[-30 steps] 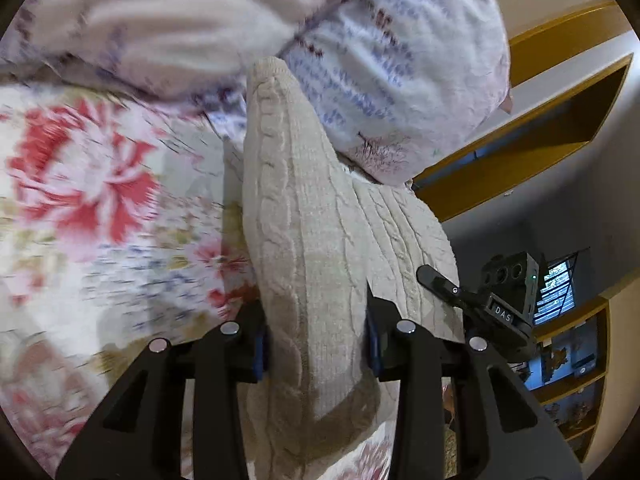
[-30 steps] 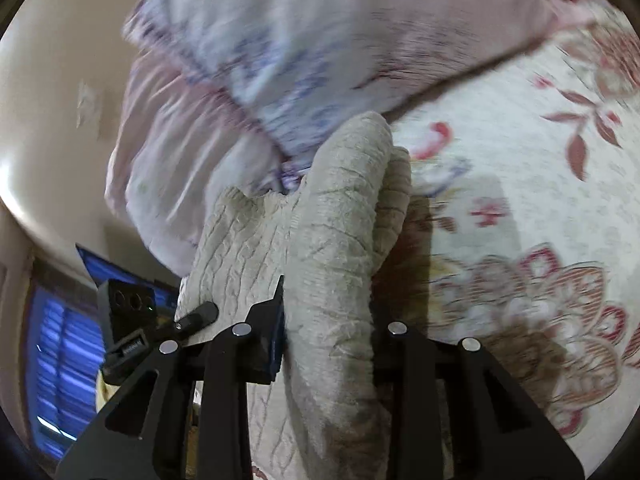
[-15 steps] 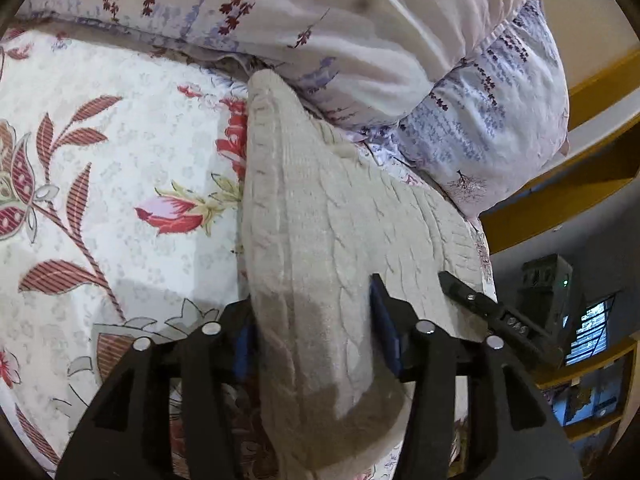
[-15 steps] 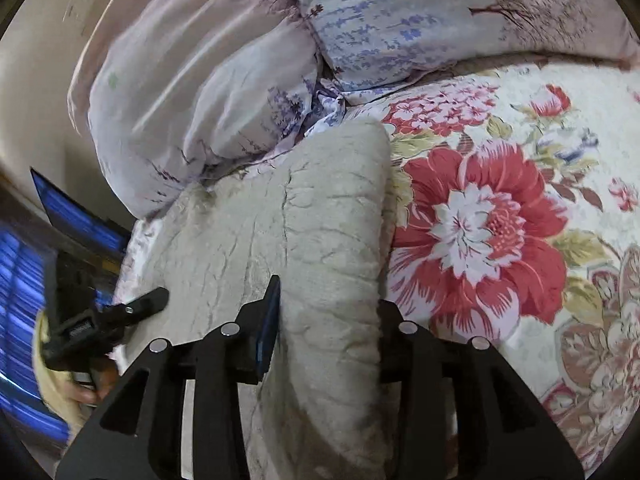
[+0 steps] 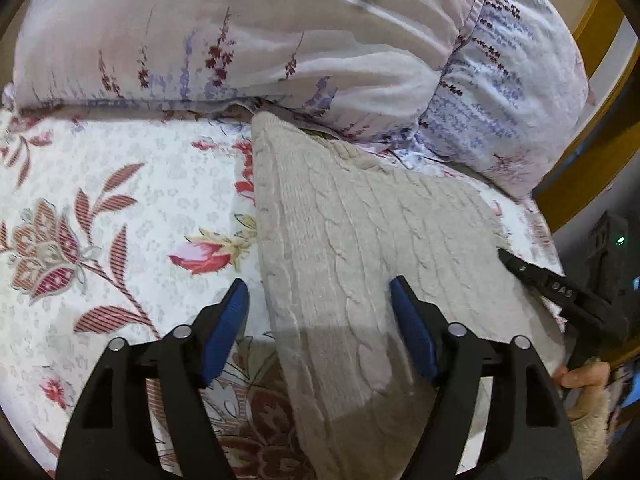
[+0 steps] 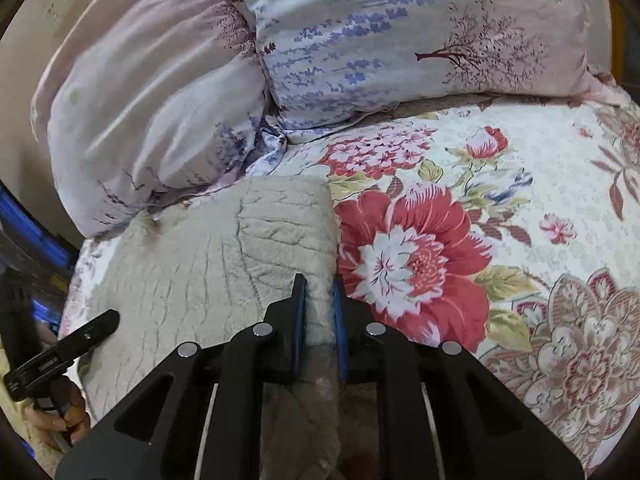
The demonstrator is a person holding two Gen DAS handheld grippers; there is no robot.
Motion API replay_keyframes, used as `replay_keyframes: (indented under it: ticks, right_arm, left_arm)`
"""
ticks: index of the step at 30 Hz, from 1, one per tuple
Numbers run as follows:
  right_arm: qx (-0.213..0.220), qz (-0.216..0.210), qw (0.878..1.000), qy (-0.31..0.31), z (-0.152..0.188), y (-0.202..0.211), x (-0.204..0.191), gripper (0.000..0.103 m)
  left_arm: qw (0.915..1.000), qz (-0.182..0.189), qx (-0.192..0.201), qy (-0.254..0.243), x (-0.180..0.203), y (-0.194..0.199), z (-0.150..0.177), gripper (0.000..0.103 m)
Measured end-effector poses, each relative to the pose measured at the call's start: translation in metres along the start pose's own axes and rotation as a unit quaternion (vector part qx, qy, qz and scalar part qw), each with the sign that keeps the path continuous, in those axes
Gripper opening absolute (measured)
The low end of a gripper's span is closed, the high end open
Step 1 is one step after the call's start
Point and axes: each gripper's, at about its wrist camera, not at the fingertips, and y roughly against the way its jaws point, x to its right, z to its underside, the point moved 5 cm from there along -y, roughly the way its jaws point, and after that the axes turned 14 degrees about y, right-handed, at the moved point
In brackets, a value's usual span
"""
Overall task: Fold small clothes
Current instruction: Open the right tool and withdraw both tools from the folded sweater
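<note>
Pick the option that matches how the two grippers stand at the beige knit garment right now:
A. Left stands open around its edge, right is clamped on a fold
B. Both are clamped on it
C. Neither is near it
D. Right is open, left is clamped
A. The left gripper has just been opening, blue pads clear of the beige knit garment between them, while the right gripper pinches a fold of it.

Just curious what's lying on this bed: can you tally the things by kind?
Pillows: 2, a pink one and a lavender-print one
Knitted beige garment: 1
Flowered bedspread: 1
Hand-held grippers: 2, left gripper and right gripper
Total: 6
</note>
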Motion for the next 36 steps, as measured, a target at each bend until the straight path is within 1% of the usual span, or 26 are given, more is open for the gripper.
replay_keyframes:
  ticks: [1, 2, 3, 4, 5, 7, 9, 11, 14, 17, 19, 20, 21, 24, 26, 29, 31, 32, 33, 35, 36]
  right_arm:
    - [-0.001, 0.005, 1.000, 0.007, 0.000, 0.004, -0.001, 0.015]
    - [0.003, 0.007, 1.000, 0.011, 0.000, 0.007, -0.002, 0.019]
    - [0.014, 0.007, 1.000, 0.016, 0.001, 0.016, -0.003, 0.030]
    - [0.024, 0.011, 0.999, 0.019, 0.002, 0.025, -0.004, 0.037]
    - [0.032, 0.013, 0.999, 0.022, 0.004, 0.031, -0.005, 0.046]
    - [0.059, 0.006, 0.998, 0.033, 0.005, 0.046, -0.012, 0.047]
    - [0.074, 0.000, 0.996, 0.052, 0.008, 0.058, -0.023, 0.047]
    - [0.080, -0.007, 0.994, 0.072, 0.011, 0.064, -0.034, 0.047]
    - [0.075, -0.014, 0.991, 0.107, 0.017, 0.067, -0.053, 0.047]
    - [0.062, -0.008, 0.989, 0.134, 0.025, 0.062, -0.064, 0.047]
    - [0.033, 0.012, 0.989, 0.146, 0.034, 0.049, -0.064, 0.047]
    - [0.013, 0.029, 0.988, 0.150, 0.038, 0.041, -0.061, 0.047]
    - [0.008, 0.052, 0.986, 0.157, 0.042, 0.035, -0.058, 0.047]
    - [0.015, 0.058, 0.987, 0.151, 0.042, 0.032, -0.055, 0.048]
    - [0.017, 0.059, 0.987, 0.148, 0.040, 0.031, -0.055, 0.050]
    - [0.026, 0.058, 0.988, 0.142, 0.041, 0.036, -0.055, 0.051]
    - [0.040, 0.058, 0.989, 0.130, 0.042, 0.047, -0.053, 0.062]
    - [0.046, 0.065, 0.989, 0.124, 0.042, 0.053, -0.051, 0.077]
    - [0.059, 0.076, 0.988, 0.118, 0.043, 0.063, -0.048, 0.080]
    - [0.076, 0.087, 0.987, 0.109, 0.044, 0.076, -0.042, 0.081]
    - [0.083, 0.089, 0.987, 0.101, 0.047, 0.084, -0.037, 0.084]
  left_arm:
    - [1.0000, -0.005, 0.005, -0.004, 0.001, 0.003, 0.001, 0.074]
    - [0.9998, -0.012, 0.014, -0.011, 0.003, 0.008, 0.002, 0.074]
    - [0.9995, -0.017, 0.021, -0.017, 0.003, 0.013, 0.003, 0.074]
    - [0.9989, -0.026, 0.030, -0.025, 0.003, 0.019, 0.005, 0.074]
    - [0.9983, -0.033, 0.037, -0.031, 0.004, 0.024, 0.007, 0.075]
    - [0.9970, -0.046, 0.049, -0.039, 0.004, 0.033, 0.011, 0.076]
    - [0.9952, -0.060, 0.061, -0.047, 0.004, 0.042, 0.015, 0.078]
    - [0.9930, -0.075, 0.072, -0.055, 0.004, 0.049, 0.020, 0.080]
    - [0.9913, -0.085, 0.079, -0.062, 0.007, 0.054, 0.026, 0.083]
    - [0.9898, -0.093, 0.086, -0.066, 0.005, 0.056, 0.032, 0.085]
    - [0.9887, -0.100, 0.087, -0.070, 0.004, 0.053, 0.034, 0.087]
    - [0.9882, -0.103, 0.087, -0.073, 0.004, 0.051, 0.035, 0.087]
    - [0.9878, -0.103, 0.087, -0.078, 0.005, 0.049, 0.037, 0.088]
    - [0.9833, -0.120, 0.098, -0.095, 0.009, 0.045, 0.038, 0.088]
    - [0.9816, -0.126, 0.105, -0.098, 0.011, 0.043, 0.037, 0.088]
    - [0.9830, -0.121, 0.106, -0.089, 0.009, 0.045, 0.036, 0.088]
    - [0.9835, -0.114, 0.113, -0.083, 0.008, 0.052, 0.036, 0.089]
    - [0.9836, -0.109, 0.119, -0.081, 0.006, 0.056, 0.037, 0.090]
    - [0.9837, -0.106, 0.122, -0.079, 0.005, 0.061, 0.038, 0.093]
    - [0.9839, -0.100, 0.129, -0.071, -0.001, 0.071, 0.040, 0.096]
    - [0.9837, -0.102, 0.133, -0.066, -0.006, 0.076, 0.043, 0.101]
